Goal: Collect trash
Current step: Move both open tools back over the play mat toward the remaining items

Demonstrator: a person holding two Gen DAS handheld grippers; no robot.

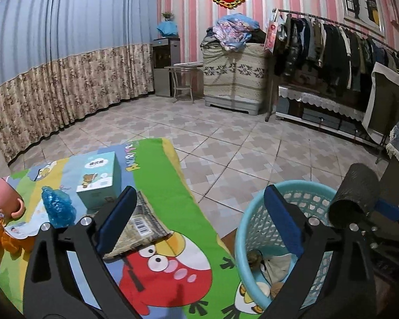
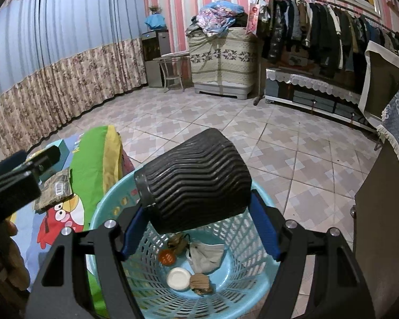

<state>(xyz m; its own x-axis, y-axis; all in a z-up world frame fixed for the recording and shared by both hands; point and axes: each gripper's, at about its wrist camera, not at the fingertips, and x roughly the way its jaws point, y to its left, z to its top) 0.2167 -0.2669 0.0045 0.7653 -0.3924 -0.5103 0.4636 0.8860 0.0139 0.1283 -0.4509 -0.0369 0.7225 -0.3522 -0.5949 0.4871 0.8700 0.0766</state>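
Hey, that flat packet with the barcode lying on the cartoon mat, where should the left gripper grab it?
Take the flat packet by its near edge, which looks slightly lifted off the mat, coming low from the front. It lies flat, so the open left gripper needs one finger under, one over.

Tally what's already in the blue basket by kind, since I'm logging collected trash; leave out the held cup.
Inside the blue basket, under the black ribbed cup held by the right hand-held gripper:
White round lid: 1
Orange round lid: 1
Whitish crumpled bag: 1
Brown crumpled scraps: 2
Total: 5
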